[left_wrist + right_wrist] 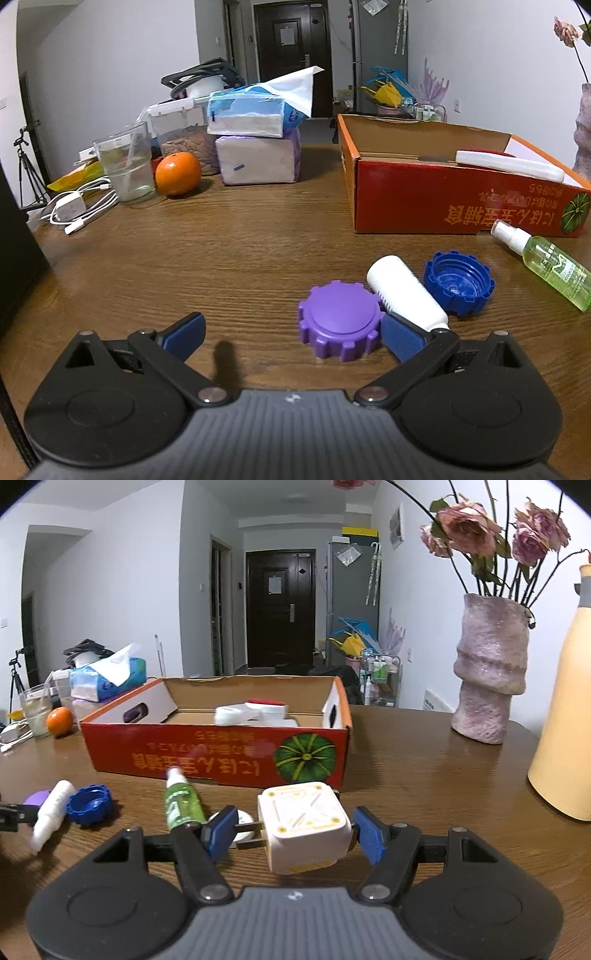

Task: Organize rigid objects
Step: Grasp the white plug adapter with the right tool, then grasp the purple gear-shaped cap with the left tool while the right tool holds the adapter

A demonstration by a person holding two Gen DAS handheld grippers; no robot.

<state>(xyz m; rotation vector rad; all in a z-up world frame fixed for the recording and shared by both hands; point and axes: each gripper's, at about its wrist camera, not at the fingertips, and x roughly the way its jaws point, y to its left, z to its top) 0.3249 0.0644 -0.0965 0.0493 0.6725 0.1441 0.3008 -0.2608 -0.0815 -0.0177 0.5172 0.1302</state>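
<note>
The white plug adapter (304,827), prongs pointing left across the jaws, sits clamped in the right gripper (295,832); the left gripper (291,336) gapes empty.

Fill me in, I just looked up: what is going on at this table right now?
A person is tidying loose items into the red cardboard box. The right gripper carries a white plug adapter between its pads, just in front of the box. The left gripper is open and empty, low over the table by the purple cap, white bottle and blue cap. A green spray bottle also lies outside; a white object is already in the box.
</note>
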